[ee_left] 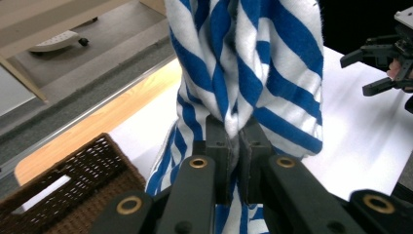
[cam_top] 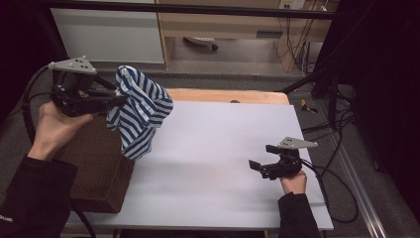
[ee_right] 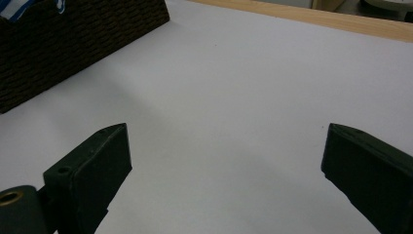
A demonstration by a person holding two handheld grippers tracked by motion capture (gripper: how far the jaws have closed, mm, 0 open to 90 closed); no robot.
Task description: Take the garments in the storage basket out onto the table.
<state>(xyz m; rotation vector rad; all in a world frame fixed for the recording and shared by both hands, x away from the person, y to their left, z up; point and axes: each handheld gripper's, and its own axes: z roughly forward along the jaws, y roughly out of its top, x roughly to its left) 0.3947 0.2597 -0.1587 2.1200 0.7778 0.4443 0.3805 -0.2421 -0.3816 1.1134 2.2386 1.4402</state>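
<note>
High view frames show the left gripper (cam_top: 115, 99) raised at the left side of the scene, held in the person's left hand (cam_top: 52, 126), with its jaws clamped on a blue-and-white striped cloth (cam_top: 141, 111). A bunched fold of the cloth is pinched between the two black jaws, as is seen close up in the left gripper view, where the left gripper (ee_left: 234, 134) is pressed tight on the striped cloth (ee_left: 253, 68) and the fabric is gathered into a narrow pleat at the pads. From that pinch the cloth is seen to rise above the jaws and to hang down below them, clear of the table, with its lower end over the near right edge of a brown woven basket (cam_top: 96, 168). The basket is stood on the left part of the white table (cam_top: 223, 148).

Well apart from the cloth, at the right near side of the table, the right gripper (cam_top: 258, 159) is held low in the right hand (cam_top: 293, 182). Its jaws are spread wide with nothing between them; in the right gripper view bare white table (ee_right: 234, 97) is seen between them, and the basket (ee_right: 73, 44) is seen at the upper left.
</note>
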